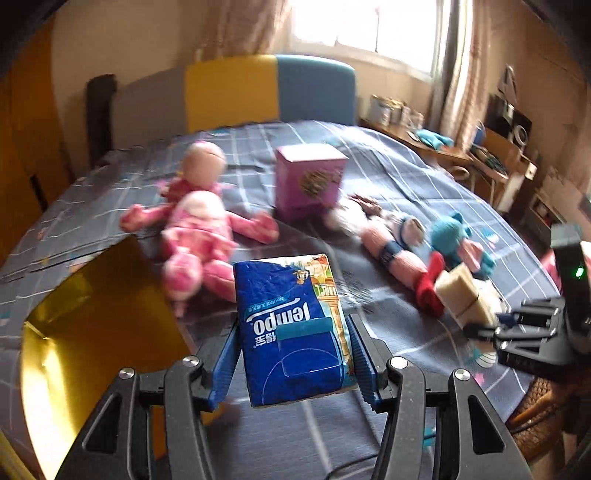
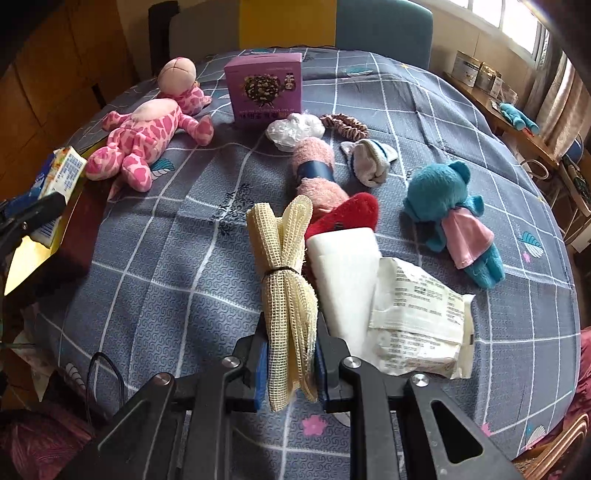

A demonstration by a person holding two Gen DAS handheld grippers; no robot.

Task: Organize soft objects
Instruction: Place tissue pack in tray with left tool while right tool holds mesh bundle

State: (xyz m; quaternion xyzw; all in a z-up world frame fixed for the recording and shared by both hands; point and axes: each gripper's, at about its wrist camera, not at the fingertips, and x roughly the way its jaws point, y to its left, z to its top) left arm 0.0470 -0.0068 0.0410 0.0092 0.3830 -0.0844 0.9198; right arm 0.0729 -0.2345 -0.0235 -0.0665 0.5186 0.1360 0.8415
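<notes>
Left tool (image 1: 293, 354) gripping tissue pack (image 1: 291, 328), bed edge (image 1: 110, 247) nearby.

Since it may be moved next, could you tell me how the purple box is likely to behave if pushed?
The purple box stands upright on the soft quilt, so a high push would probably tip it. Its crisp cardboard faces suggest stiffness. It is likely light, though what it contains cannot be seen.

I've got a bright window (image 1: 369, 26) w/ curtains (image 1: 461, 74), yellow-blue headboard (image 1: 269, 90), wooden desk (image 1: 436, 144) right.
</notes>
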